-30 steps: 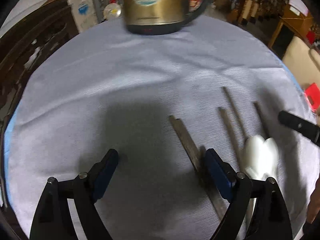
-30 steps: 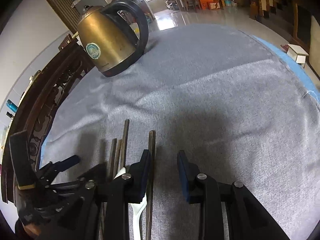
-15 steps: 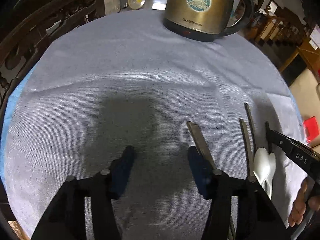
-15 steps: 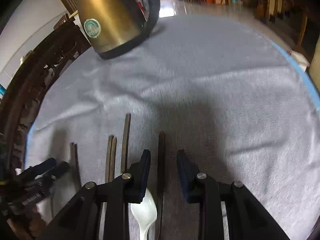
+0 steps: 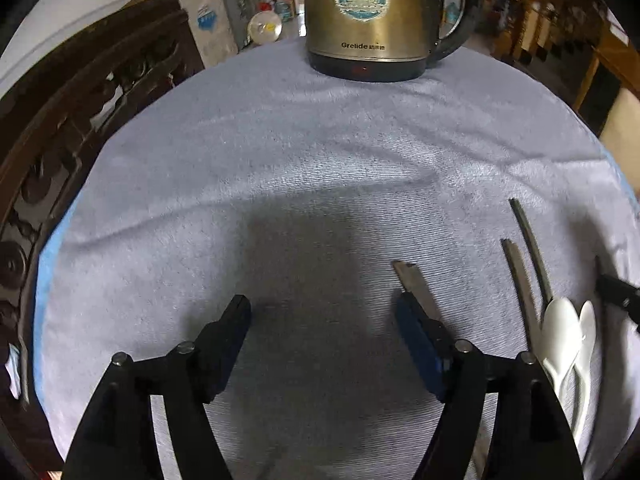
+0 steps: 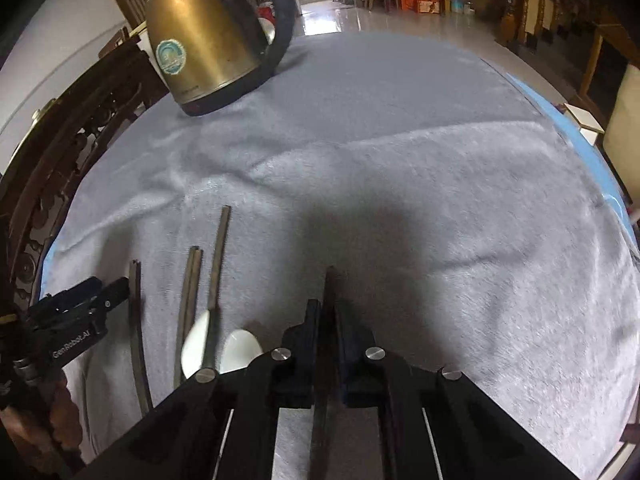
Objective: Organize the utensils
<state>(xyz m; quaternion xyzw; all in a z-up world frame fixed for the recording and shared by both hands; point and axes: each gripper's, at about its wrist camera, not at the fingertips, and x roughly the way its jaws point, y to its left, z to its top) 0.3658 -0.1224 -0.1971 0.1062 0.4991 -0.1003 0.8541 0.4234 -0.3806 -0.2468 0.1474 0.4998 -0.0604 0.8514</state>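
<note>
Several dark chopsticks and two white spoons [image 6: 240,348] lie on the grey cloth [image 6: 400,160]. My right gripper [image 6: 328,313] is shut on one dark chopstick [image 6: 329,284], whose tip sticks out past the pads. To its left lie more chopsticks [image 6: 218,260] and the other spoon [image 6: 196,344]. My left gripper [image 5: 324,320] hovers low over the cloth, its jaws opening with nothing between them. A chopstick [image 5: 412,284] lies just outside its right finger [image 5: 420,340]. The spoons [image 5: 568,328] and two chopsticks [image 5: 528,264] sit further right.
A brass electric kettle [image 5: 368,20] with a black handle stands at the far side of the round table. A carved dark wooden chair [image 6: 60,168] borders the left edge. The cloth has shallow wrinkles across its middle. Furniture and floor lie beyond the table.
The right jaws have closed onto the chopstick that lay between them. The left jaws narrowed, then spread again, and the left gripper shifted slightly over the cloth.
</note>
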